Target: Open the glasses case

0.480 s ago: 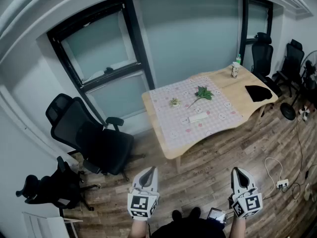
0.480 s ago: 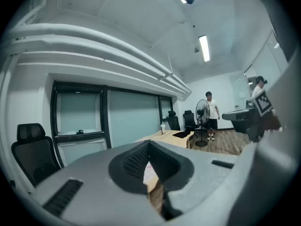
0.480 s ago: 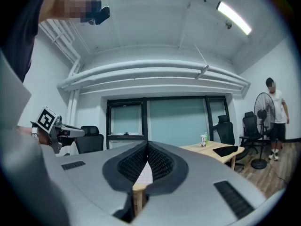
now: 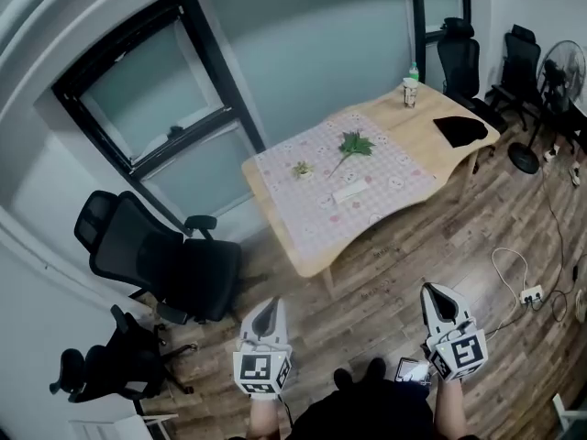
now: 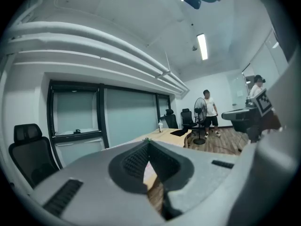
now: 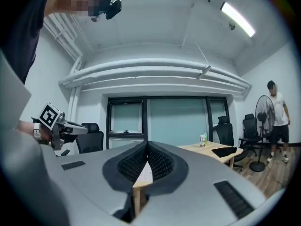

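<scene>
Case sat on the table, well away from left gripper and right gripper (both clenched tight, nothing in them).

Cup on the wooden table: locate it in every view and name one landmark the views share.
Head view: the cup stands upper right, at the far end of the table.
Left gripper view: the cup is just right of centre, before the glazed wall.
Right gripper view: the cup is right of centre, on the tabletop.
Shared landmark: the flat black thing lying on the table beside it, visible in all three.
</scene>
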A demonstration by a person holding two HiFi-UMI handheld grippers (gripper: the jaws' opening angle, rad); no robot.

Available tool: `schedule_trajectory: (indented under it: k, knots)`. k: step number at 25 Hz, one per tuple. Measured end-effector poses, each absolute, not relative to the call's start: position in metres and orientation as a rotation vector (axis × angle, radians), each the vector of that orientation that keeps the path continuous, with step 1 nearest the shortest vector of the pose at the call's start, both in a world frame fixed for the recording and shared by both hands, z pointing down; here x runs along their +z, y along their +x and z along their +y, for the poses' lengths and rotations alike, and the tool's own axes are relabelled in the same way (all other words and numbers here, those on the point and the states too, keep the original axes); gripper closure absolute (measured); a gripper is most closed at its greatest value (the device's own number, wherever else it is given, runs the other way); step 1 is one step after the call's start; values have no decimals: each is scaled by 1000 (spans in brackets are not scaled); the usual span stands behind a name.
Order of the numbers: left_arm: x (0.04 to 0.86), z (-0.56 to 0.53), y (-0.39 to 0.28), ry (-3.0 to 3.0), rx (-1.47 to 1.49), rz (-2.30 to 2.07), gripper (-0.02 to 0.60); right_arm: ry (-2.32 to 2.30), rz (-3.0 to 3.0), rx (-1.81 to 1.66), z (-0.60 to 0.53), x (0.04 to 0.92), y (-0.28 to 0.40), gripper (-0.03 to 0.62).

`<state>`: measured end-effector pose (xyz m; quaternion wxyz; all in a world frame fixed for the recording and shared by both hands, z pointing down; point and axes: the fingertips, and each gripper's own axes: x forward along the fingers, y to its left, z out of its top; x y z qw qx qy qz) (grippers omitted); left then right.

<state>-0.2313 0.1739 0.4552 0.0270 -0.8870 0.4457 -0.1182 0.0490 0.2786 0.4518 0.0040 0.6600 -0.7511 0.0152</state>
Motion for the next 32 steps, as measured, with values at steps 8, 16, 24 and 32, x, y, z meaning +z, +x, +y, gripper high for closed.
schedule_trajectory:
  k: [8,16,24,32]
  knots:
    - [453,163,-199,-2740,-389,1378,583,2164,-2336,72,294,458,92,577]
    - [444,144,-169,-2691,-453,1357,583,2230,-2366,147,282,477,127,577]
    - [465,78,-135,-2718,-446,1349,583,2170,-2360,192,219,490,142,577]
    - [487,-43,-107,-2838,-409,1313,583,2097,-2316,159,85,484,163,577]
